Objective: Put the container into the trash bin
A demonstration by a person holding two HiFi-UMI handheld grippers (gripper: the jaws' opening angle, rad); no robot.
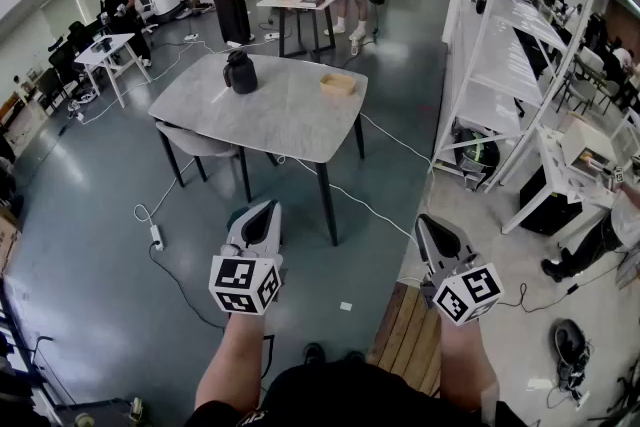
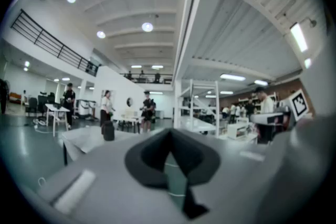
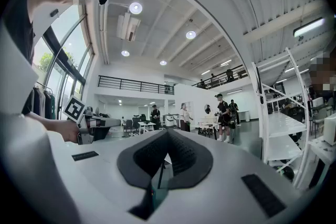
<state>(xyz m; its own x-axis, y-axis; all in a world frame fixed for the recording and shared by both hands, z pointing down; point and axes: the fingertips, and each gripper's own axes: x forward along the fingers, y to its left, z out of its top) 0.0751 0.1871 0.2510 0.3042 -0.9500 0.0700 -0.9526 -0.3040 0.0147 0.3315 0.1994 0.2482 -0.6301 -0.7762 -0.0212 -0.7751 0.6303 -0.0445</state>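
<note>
Both my grippers level and shut, the container waiting on the table ahead.

My left gripper [image 1: 264, 213] and my right gripper [image 1: 428, 225] point forward side by side, each with its jaws pressed together tip to tip and nothing between them (each gripper view shows the dark pads meeting at a point). The tan container [image 1: 337, 83] sits on the grey table [image 1: 280, 120], toward its far right edge, well apart from both grippers. A black jug [image 1: 239, 72] stands on the same table toward its far left, apart from the container. A grey chair [image 1: 195, 143] is tucked under the table's near left side. A white cable [image 1: 380, 210] crosses the floor between me and the table, and a power strip [image 1: 155, 237] lies off to the left.
</note>
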